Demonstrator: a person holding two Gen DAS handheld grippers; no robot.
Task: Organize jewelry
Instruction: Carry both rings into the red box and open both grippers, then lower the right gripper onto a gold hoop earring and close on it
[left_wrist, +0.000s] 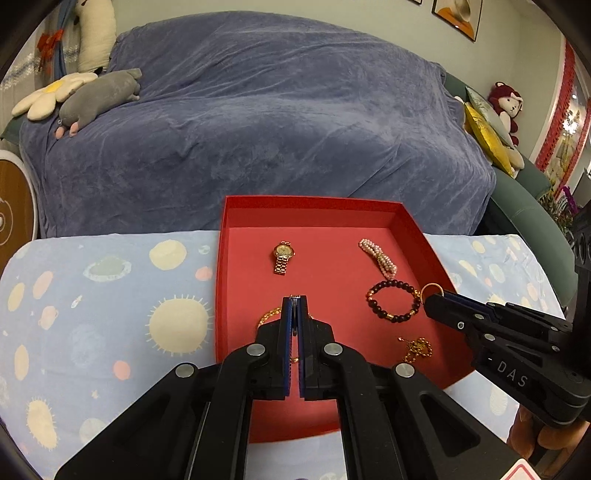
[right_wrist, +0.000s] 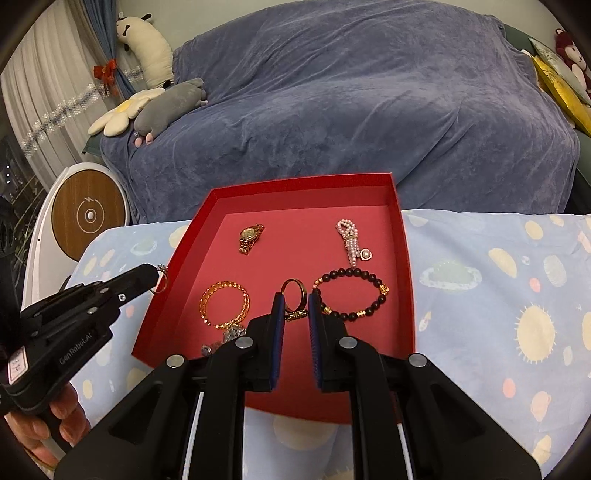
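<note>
Red tray (right_wrist: 400, 236), shallow and open, on the patterned cloth. Inside: gold watch (right_wrist: 250, 233) far left, pink pearl bracelet (right_wrist: 349, 240) far right, dark bead bracelet (right_wrist: 354, 291) nearer right, amber bead bracelet (right_wrist: 225, 302) nearer left, gold chain (left_wrist: 417, 349) near front. Gold ring (right_wrist: 294, 293) upright between right fingers; small silver ring (right_wrist: 161, 278) pinched at left tips.

Tray (right_wrist: 400, 236) on table cloth (right_wrist: 498, 295), sofa (right_wrist: 369, 110) behind. From right wrist view: ring (right_wrist: 293, 294) upright between right gripper (right_wrist: 297, 304) jaws, at their tips. Small chain (right_wrist: 295, 314) under it. Bead bracelet (right_wrist: 351, 295) just right of jaws, faceted bracelet (right_wrist: 224, 303) left. Watch (right_wrist: 250, 238) ahead-left, pearl strand (right_wrist: 351, 242) ahead-right. Left gripper (right_wrist: 157, 277) at tray's left wall, thin ring (right_wrist: 162, 278) at its tips.
</note>
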